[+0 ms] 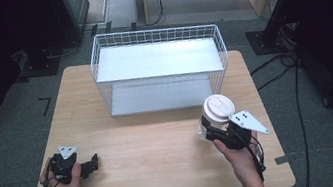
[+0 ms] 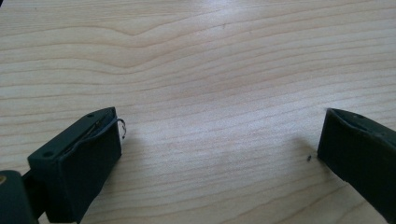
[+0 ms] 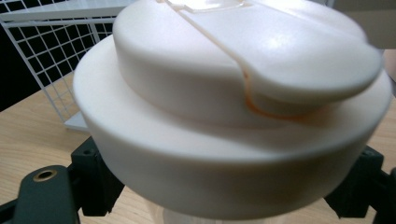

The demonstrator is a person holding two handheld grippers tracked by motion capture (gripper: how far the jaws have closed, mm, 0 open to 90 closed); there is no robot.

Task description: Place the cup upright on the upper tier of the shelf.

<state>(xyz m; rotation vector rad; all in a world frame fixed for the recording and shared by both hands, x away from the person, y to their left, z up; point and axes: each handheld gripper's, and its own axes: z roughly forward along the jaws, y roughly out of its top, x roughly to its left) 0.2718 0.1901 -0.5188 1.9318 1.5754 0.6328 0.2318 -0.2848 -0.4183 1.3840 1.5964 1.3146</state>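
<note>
The right tool (image 1: 218, 128) grasps the jar (image 1: 217, 110) just below its wide white lid, probably light, smooth and slippery, while the left tool (image 1: 91, 165) rests released on the counter (image 1: 162, 144)

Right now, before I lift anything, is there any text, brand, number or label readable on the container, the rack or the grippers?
None readable.
White lid of the container in the right gripper: plain moulded plastic, no print.
White wire rack: no label visible.
Left gripper fingers: plain black, no markings.
Wooden table: wood grain alone.
</note>
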